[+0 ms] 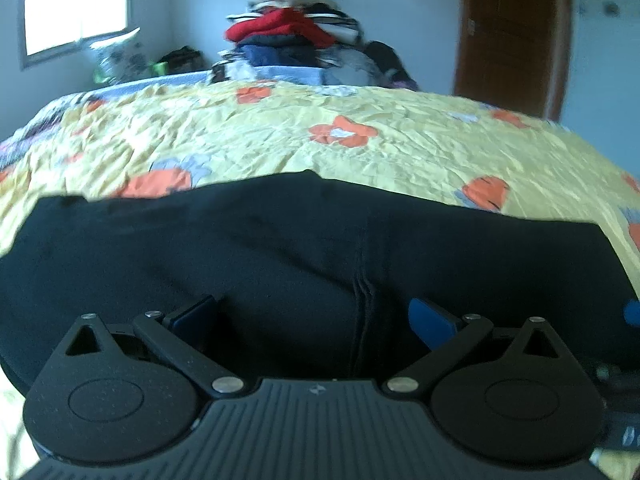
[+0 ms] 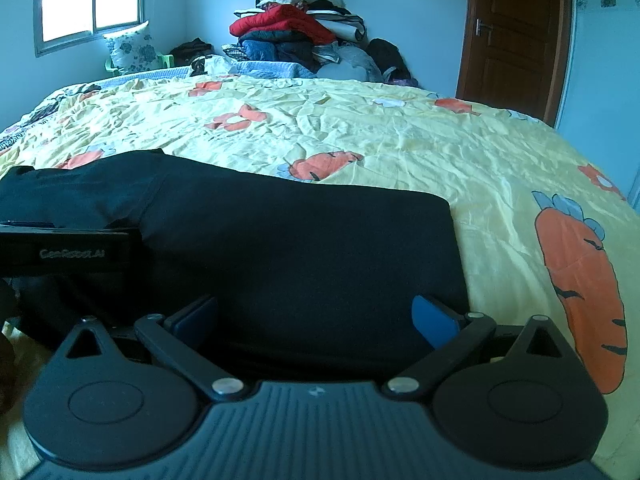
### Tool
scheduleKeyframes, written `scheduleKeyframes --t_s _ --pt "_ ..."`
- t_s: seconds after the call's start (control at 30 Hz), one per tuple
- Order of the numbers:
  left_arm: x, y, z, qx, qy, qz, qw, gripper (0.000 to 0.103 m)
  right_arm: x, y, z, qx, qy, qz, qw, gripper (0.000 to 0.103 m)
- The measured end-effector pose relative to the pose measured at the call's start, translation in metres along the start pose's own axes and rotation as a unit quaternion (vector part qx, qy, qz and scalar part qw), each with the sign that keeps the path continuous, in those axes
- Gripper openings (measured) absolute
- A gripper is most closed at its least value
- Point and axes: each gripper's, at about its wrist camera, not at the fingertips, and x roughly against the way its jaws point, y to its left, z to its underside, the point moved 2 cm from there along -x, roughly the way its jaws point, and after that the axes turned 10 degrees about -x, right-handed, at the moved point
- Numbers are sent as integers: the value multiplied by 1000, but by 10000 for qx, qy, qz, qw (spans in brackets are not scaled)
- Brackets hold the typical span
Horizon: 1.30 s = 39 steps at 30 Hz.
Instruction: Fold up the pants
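Note:
Black pants (image 1: pixel 300 248) lie flat across the near part of a bed with a yellow flowered sheet (image 1: pixel 280 140). My left gripper (image 1: pixel 314 318) is open, low over the pants' near edge, its blue pads (image 1: pixel 434 320) spread either side of a centre seam. In the right wrist view the same pants (image 2: pixel 304 248) end in a straight edge at the right. My right gripper (image 2: pixel 314 318) is open over the pants' near edge, close to that right end. The left gripper's body (image 2: pixel 68 254) shows at the left of the right wrist view.
A tall pile of clothes (image 2: pixel 296 28) stands at the far end of the bed. A brown door (image 2: pixel 516 36) is at the back right, a window (image 2: pixel 90 0) at the back left. The bed sheet (image 2: pixel 400 140) stretches beyond the pants.

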Motion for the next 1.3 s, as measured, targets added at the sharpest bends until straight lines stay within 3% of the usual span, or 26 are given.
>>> scheduleKeyframes --t_s 0.2,0.3,0.5,0.7,1.3 --pt "20 12 -4 -359 217 -105 9991 103 0 1 0 -16 7 -11 10000 103" --pt "25 21 -6 -289 312 33 9991 103 0 1 0 -11 4 -8 10000 103" --pt "28 32 -11 -338 368 -312 9983 103 1 1 0 -18 7 -16 10000 103" --pt "30 44 -13 -115 311 -314 9990 103 1 1 0 -15 7 -14 10000 103" --pt "11 43 -18 -261 402 -441 9979 103 1 1 0 -17 6 -19 10000 103"
